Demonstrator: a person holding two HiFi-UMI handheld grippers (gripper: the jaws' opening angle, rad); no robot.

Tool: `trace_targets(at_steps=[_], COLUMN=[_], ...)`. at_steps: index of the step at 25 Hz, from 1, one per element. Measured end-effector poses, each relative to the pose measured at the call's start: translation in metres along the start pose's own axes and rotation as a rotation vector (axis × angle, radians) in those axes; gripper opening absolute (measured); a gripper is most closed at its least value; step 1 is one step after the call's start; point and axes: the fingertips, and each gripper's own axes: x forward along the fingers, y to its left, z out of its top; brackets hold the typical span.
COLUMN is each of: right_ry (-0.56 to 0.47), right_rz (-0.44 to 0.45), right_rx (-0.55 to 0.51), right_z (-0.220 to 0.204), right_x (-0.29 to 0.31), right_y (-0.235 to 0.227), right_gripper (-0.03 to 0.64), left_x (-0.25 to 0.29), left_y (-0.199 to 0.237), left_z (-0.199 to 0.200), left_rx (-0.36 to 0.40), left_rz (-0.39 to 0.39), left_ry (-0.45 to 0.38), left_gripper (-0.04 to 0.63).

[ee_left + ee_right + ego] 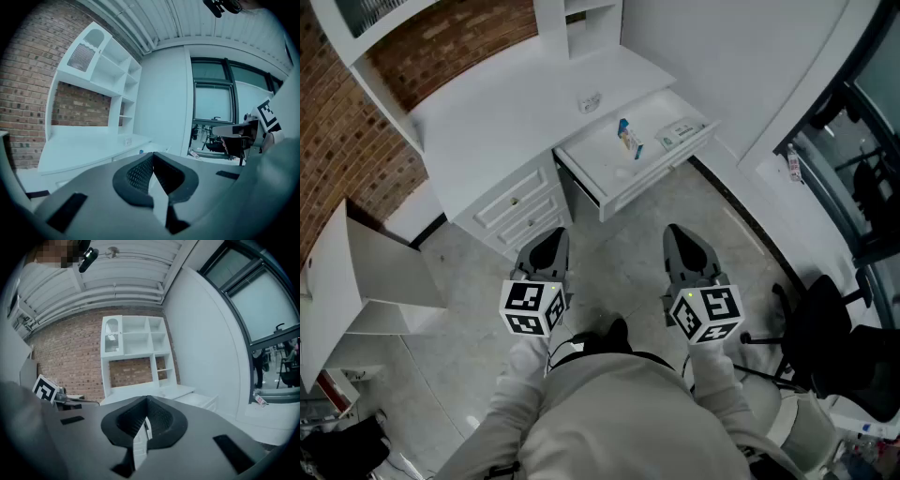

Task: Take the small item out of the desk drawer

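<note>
Item (629,141) well beyond right hand-held gripper (677,234)

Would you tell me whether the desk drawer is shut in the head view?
No, the drawer stands pulled out from the desk, with a blue item lying inside.

White desk (497,117): small object (590,101) on top; open drawer (602,161) holds blue-capped item (628,139).

Red brick wall (337,141) behind white shelving (135,336), black office chair (825,319) on grey floor (619,262) beside the window (872,141).
</note>
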Motion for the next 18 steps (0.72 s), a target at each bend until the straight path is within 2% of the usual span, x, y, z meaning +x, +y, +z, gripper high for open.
trace_targets(at_steps=[8,18], right_ry=[-0.025,-0.145], right_rz=[0.033,0.058], right_rx=[0.000,-0.011], right_z=[0.008,0.048], right_x=[-0.002,0.001], right_y=[-0.019,-0.034], right_gripper=[0.028,0.029], left_x=[0.014,0.033], left_y=[-0.015,-0.026], left_z=[0.005,0.012], left_rx=[0.012,0.035], left_rz=[0.017,0.018], left_ry=[-0.014,-0.016], left_gripper=[0.020,0.020])
